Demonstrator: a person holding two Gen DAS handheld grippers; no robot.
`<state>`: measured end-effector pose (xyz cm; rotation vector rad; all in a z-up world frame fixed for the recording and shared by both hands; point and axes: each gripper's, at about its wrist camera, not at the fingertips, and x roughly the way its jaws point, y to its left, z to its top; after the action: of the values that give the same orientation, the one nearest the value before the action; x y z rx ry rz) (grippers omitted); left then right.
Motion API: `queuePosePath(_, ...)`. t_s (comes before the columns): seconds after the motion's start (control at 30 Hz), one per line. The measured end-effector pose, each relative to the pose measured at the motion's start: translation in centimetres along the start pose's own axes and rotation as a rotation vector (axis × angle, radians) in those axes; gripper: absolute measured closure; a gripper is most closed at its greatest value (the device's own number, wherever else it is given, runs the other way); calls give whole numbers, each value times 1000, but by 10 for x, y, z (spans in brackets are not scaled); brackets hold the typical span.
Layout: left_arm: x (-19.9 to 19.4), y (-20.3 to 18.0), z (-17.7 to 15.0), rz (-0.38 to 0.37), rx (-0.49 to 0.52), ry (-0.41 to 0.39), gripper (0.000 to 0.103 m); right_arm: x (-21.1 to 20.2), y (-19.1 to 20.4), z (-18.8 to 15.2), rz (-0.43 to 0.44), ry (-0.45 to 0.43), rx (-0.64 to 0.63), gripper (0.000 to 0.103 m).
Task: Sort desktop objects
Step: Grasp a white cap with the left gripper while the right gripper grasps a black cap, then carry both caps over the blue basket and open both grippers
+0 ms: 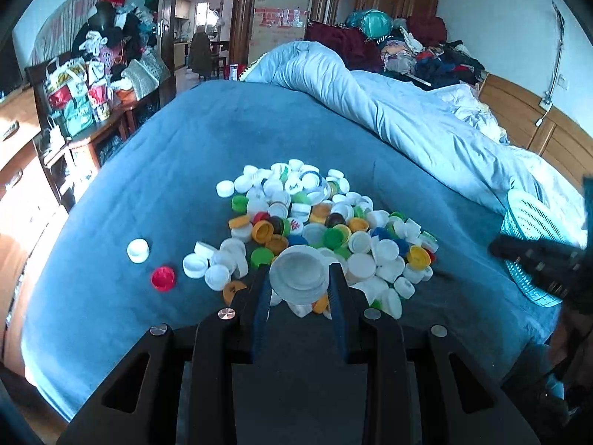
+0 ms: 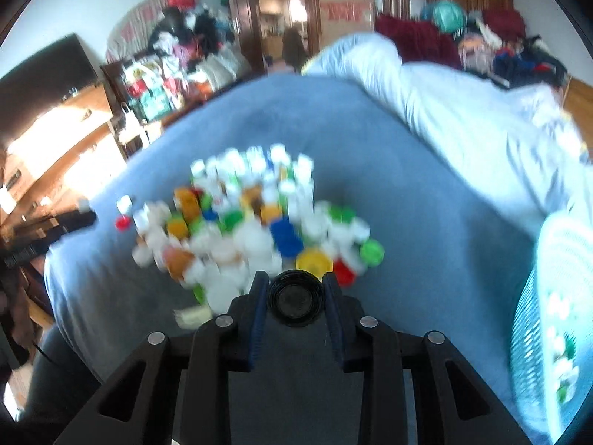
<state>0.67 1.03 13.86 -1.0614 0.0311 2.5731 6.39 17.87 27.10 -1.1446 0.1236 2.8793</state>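
A heap of bottle caps [image 1: 315,222], mostly white with green, yellow, orange, blue and red ones, lies on a blue bed sheet [image 1: 148,193]. My left gripper [image 1: 298,278] is shut on a large white cap [image 1: 298,272] held just above the near edge of the heap. My right gripper [image 2: 295,289] is shut on a black cap [image 2: 295,301] above the near side of the heap [image 2: 252,230]; this view is blurred. The right gripper also shows at the right edge of the left wrist view [image 1: 537,263].
A teal mesh basket [image 1: 533,237] stands on the bed to the right; in the right wrist view [image 2: 552,319] it holds several caps. A lone white cap [image 1: 138,250] and a red cap [image 1: 163,278] lie left of the heap. A rumpled light-blue duvet [image 1: 389,111] lies behind. Wooden furniture stands left of the bed.
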Motion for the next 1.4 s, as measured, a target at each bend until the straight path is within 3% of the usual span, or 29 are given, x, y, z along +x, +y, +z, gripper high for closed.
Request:
queuePosePath(0.23,-1,-26,16,18,28,12,78,-39,6,36,-15,-91,-32,71)
queuePosePath(0.47,-8,-53,31,6,71,-14,78,-64,2,47,-35,-141,-38,71)
queuePosePath(1.4,-10,-157,64,-57,233,-44,78,-137,-77,40,-174,-243,40,71)
